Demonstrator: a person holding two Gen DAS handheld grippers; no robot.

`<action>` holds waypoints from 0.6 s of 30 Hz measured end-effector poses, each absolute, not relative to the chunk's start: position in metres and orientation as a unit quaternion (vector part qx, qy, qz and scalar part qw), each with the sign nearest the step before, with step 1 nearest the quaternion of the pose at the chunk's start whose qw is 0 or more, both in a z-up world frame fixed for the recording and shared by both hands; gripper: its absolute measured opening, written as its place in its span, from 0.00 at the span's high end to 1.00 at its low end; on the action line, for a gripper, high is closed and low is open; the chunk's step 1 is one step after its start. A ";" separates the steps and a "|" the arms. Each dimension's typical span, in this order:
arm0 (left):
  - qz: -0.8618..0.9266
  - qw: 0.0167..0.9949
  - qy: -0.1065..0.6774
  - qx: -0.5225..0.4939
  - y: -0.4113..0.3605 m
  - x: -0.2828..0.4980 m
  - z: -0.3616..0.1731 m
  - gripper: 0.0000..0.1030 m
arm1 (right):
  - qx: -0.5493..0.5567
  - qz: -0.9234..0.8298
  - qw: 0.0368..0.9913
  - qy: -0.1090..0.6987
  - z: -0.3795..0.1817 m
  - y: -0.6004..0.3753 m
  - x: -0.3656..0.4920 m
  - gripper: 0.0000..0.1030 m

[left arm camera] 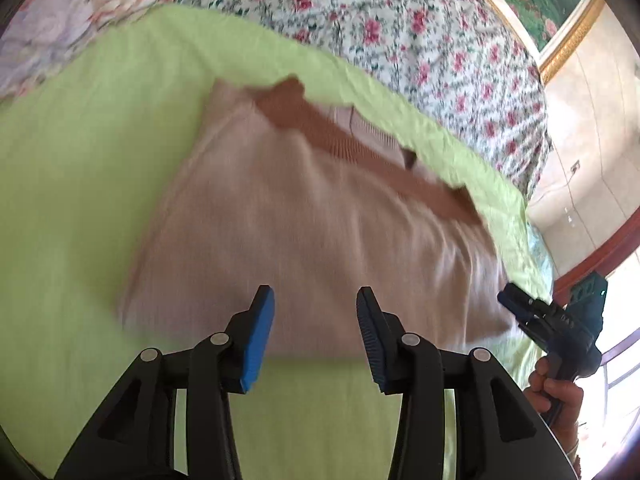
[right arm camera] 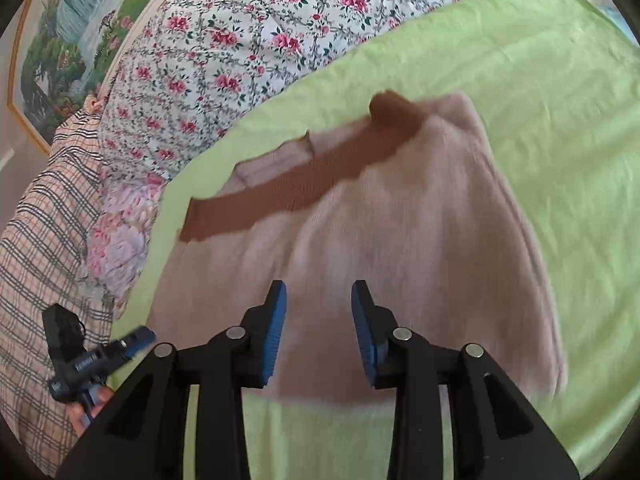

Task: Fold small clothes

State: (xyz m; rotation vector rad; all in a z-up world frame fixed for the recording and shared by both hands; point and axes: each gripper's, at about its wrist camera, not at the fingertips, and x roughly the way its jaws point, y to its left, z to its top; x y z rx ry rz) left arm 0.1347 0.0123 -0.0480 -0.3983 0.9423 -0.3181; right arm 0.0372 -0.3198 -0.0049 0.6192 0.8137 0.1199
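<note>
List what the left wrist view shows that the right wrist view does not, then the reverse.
Only the left wrist view: the right gripper seen from outside at the right edge, the hand that holds it, and a dark red wooden frame.

Only the right wrist view: a checked cloth at the left, and the left gripper from outside.

Both: the pink garment with its brown band lying on the green sheet, the floral quilt behind, a framed landscape picture, and open jaws with nothing between them.

Green-sheeted bed (left arm camera: 80, 160): pink garment (left arm camera: 300, 232), floral quilt (left arm camera: 400, 20).
</note>
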 end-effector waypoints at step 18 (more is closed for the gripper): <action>-0.103 0.824 0.437 -0.345 0.049 0.136 -0.096 0.47 | 0.312 0.075 0.868 0.379 0.007 -0.305 0.015 0.53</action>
